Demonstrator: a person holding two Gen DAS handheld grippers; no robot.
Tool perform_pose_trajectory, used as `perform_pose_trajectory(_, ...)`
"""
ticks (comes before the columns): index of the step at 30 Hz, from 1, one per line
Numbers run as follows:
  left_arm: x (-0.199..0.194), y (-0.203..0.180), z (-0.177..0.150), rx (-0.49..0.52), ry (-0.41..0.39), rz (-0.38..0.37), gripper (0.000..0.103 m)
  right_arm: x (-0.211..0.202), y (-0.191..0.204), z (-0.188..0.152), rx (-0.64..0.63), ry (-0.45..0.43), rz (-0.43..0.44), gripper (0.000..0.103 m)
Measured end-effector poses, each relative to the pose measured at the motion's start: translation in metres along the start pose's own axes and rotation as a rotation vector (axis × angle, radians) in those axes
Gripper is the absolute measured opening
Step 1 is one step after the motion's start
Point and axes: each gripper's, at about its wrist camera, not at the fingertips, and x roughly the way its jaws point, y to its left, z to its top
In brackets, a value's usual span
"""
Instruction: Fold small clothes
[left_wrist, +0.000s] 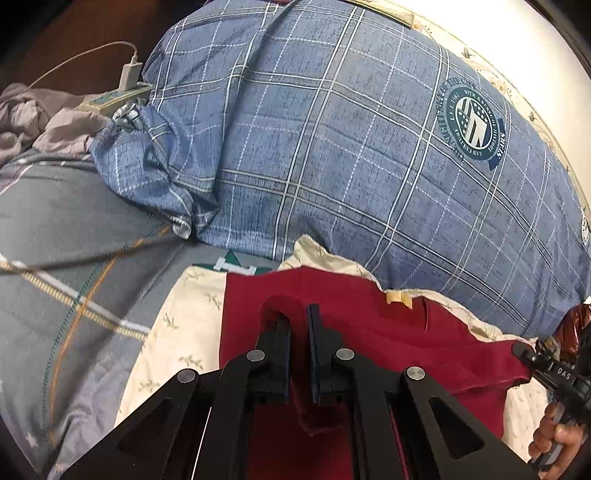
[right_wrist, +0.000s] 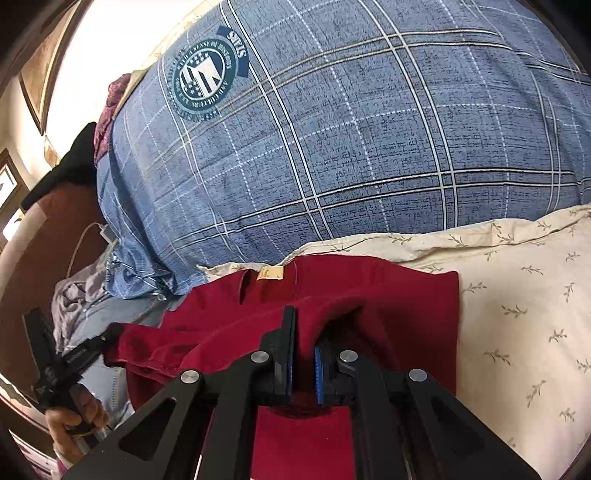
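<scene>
A dark red garment (left_wrist: 369, 317) lies on a cream floral cloth (left_wrist: 184, 332), with a tan neck label (left_wrist: 397, 297) near its far edge. My left gripper (left_wrist: 298, 317) is shut on a raised fold of the red garment, and red cloth curls over its left fingertip. In the right wrist view, the right gripper (right_wrist: 304, 332) is shut on another fold of the red garment (right_wrist: 388, 295); cloth drapes over its right finger. The label (right_wrist: 271, 273) shows there too. Each gripper appears in the other's view, held by a hand: the right gripper (left_wrist: 546, 365) and the left gripper (right_wrist: 74, 358).
A big blue plaid pillow (left_wrist: 332, 129) with a round emblem rises just behind the garment. A grey striped bedcover (left_wrist: 74, 258) spreads to the left. A power strip with a white charger (left_wrist: 125, 81) and crumpled grey cloth (left_wrist: 29, 118) sit at the far left.
</scene>
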Motion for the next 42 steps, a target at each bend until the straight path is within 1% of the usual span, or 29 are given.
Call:
perform_pose_trajectory(3,0.009,-0.003,0.002,0.005,0.002,0.003,0.006,0.010,-0.005,0.003,0.001,0.010,-0.015,0.007)
perform_pose_trajectory(9,0.028,-0.003,0.005,0.002,0.012,0.005,0.006,0.023,-0.019,0.010,0.037,0.025,-0.014,0.007)
perform_pose_trajectory(16,0.035,-0.002,0.012,-0.004,-0.006,0.000,0.006,0.035,-0.023,0.013,0.038,0.029,-0.015,0.007)
perform_pose_trajectory(25,0.052,0.002,0.013,-0.015,0.010,0.013,0.006,0.047,-0.026,0.017,0.041,0.046,-0.016,0.007)
perform_pose_trajectory(31,0.056,0.005,0.016,-0.020,-0.008,-0.007,0.006,0.053,-0.027,0.021,0.042,0.046,-0.018,0.007)
perform_pose_trajectory(33,0.064,0.008,0.013,-0.022,0.008,-0.015,0.007,0.062,-0.029,0.020,0.043,0.067,-0.036,0.007)
perform_pose_trajectory(36,0.081,0.015,0.012,-0.046,0.046,-0.019,0.009,0.077,-0.035,0.017,0.058,0.097,-0.050,0.010)
perform_pose_trajectory(39,0.095,0.020,0.012,-0.063,0.086,-0.014,0.011,0.080,-0.044,0.019,0.103,0.110,-0.017,0.015)
perform_pose_trajectory(40,0.097,0.020,0.013,-0.059,0.095,-0.014,0.011,0.078,-0.046,0.021,0.116,0.110,-0.003,0.019)
perform_pose_trajectory(41,0.098,0.019,0.014,-0.058,0.097,-0.014,0.013,0.073,-0.048,0.021,0.125,0.101,0.003,0.027)
perform_pose_trajectory(42,0.096,0.018,0.016,-0.059,0.096,-0.028,0.018,0.064,-0.049,0.022,0.133,0.079,0.008,0.032)
